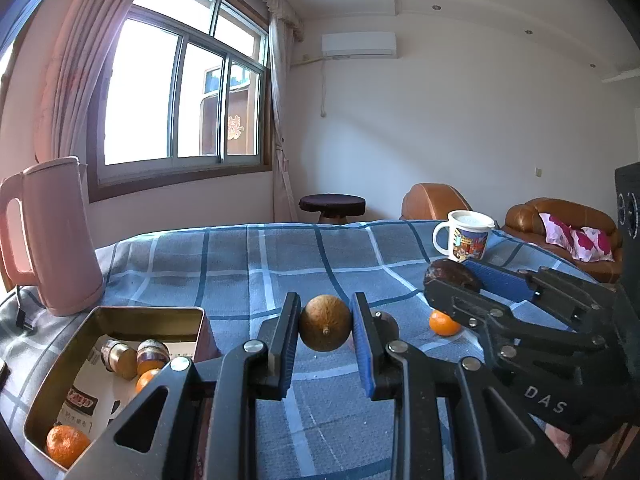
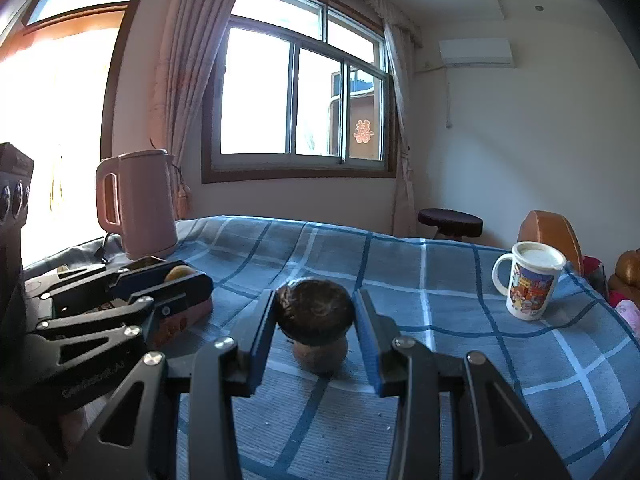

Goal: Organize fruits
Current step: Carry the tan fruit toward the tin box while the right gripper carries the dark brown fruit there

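My left gripper (image 1: 325,330) is shut on a round brown fruit (image 1: 325,328) and holds it above the blue checked cloth. My right gripper (image 2: 315,314) is shut on a dark purple-brown fruit (image 2: 315,312), also lifted; it shows in the left wrist view (image 1: 452,276) too. A brown fruit (image 2: 319,356) lies on the cloth under the right gripper. A small orange (image 1: 444,323) lies on the cloth beside it. A metal tin (image 1: 60,396) at the left holds two oranges (image 1: 66,445) and two purple-and-yellow fruits (image 1: 120,358).
A pink kettle (image 1: 52,236) stands at the table's far left, its cord trailing on the cloth. A white printed mug (image 1: 466,240) with a lid stands at the far right. A stool (image 1: 332,205) and brown sofas (image 1: 560,220) are beyond the table.
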Tool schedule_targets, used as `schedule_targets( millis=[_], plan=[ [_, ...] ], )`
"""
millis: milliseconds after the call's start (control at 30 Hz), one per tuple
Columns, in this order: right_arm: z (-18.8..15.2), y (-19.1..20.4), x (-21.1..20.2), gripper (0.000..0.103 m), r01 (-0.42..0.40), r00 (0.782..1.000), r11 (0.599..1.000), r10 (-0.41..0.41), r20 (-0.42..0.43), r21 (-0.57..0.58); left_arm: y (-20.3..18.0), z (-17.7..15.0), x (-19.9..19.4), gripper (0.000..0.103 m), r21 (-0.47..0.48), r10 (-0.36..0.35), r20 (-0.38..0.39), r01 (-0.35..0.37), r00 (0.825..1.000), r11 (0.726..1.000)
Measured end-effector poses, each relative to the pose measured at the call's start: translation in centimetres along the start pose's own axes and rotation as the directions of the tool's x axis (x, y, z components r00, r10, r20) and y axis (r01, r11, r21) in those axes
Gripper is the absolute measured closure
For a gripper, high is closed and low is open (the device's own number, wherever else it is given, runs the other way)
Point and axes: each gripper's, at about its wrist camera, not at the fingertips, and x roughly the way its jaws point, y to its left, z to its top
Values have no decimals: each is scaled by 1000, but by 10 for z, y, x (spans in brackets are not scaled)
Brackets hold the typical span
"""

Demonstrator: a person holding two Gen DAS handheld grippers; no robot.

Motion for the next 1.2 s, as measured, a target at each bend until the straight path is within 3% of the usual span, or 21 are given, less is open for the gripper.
schedule_targets(
  millis=[500,1200],
  plan=[
    [2,14,10,61,-22,1000,1000,22,-15,-9,13,-2,-4,76,-25,3,-6,-3,1000,1000],
    [11,54,29,61,-89,996,993,87,-31,-74,60,-6,-16,76,-87,84,-27,-86,996,992]
  ],
)
